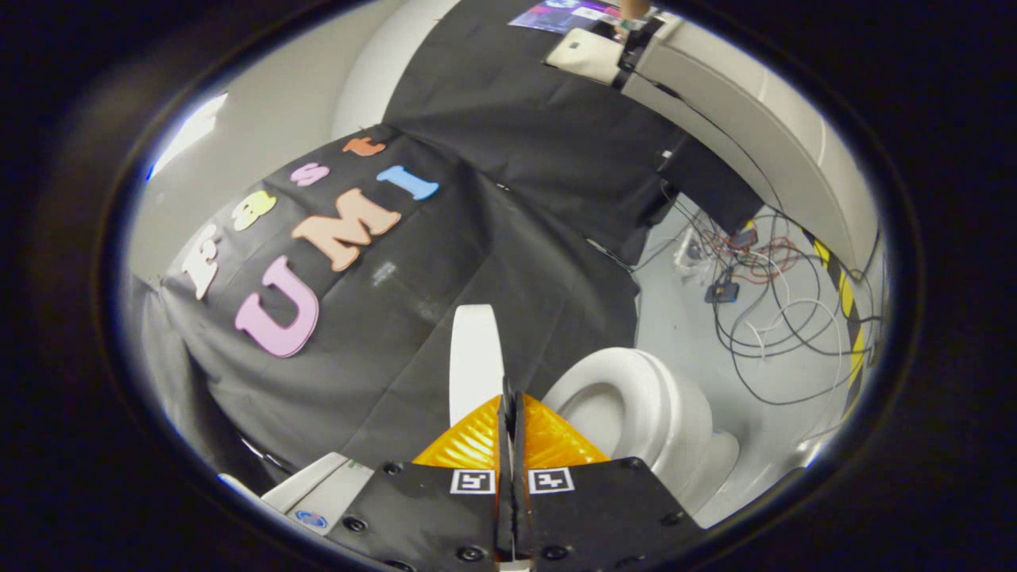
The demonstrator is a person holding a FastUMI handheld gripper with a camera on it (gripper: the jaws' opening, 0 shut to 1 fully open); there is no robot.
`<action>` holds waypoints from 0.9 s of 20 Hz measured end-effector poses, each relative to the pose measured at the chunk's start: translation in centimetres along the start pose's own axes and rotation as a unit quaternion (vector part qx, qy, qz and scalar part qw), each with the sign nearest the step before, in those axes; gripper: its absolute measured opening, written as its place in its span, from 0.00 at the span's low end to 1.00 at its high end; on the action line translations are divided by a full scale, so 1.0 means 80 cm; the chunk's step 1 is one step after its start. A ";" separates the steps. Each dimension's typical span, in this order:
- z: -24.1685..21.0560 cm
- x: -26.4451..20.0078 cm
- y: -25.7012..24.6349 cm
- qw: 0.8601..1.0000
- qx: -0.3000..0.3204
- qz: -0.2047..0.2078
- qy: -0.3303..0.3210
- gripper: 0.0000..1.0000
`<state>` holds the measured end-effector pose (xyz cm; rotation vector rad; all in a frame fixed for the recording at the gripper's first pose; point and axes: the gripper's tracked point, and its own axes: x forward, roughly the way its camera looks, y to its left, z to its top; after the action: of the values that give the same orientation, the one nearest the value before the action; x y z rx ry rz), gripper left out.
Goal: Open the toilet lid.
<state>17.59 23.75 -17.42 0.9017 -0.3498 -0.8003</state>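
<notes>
With the toilet lid (475, 361) raised edge-on just ahead, the claw (509, 405) looks closed on its edge; a slipping grip could let it fall onto the seat (636, 397).

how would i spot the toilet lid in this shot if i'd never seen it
Start at the white toilet by the black cloth wall. The lid is the thin white panel standing on edge beside the seat ring, pinched in the shut tool, unlike the round seat.
</notes>
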 end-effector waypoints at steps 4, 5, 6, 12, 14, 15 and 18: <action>0.002 -0.011 0.036 0.999 -0.052 0.006 0.002 0.01; 0.002 -0.013 0.046 0.997 -0.070 0.009 0.005 0.01; 0.001 -0.017 0.056 0.995 -0.096 0.014 0.011 0.01; -0.005 -0.031 0.108 0.980 -0.191 0.038 0.030 0.01; -0.012 -0.037 0.133 0.975 -0.213 0.055 0.035 0.01; -0.016 -0.040 0.144 0.972 -0.224 0.064 0.037 0.01; -0.029 -0.047 0.180 0.962 -0.253 0.094 0.041 0.01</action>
<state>23.16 33.10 -7.00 0.4121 -0.1415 -0.6314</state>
